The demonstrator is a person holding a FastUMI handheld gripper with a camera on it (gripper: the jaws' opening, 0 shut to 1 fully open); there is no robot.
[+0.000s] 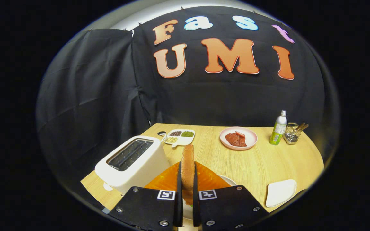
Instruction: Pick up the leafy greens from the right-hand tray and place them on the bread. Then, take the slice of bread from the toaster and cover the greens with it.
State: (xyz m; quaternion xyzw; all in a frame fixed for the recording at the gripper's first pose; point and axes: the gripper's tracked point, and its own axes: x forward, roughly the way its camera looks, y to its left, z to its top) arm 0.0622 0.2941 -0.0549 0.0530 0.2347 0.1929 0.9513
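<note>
My gripper (187,179) is shut on a slice of toasted bread (188,166), which stands upright on edge between the two fingers. The slice hangs above an orange plate (164,181) that lies just beyond the fingers. A white toaster (133,163) with two open, empty slots stands to the left of the plate. The edge of a white plate (229,180) peeks out from behind the orange one on the right. What lies on the plates below the fingers is hidden.
On the wooden table (262,163) a pink plate (238,138) with red meat slices sits far ahead. A white divided dish (179,136) of beans stands behind the toaster. A green bottle (278,128) and a wire utensil holder (292,134) stand at the far right. A small white tray (280,192) lies near right.
</note>
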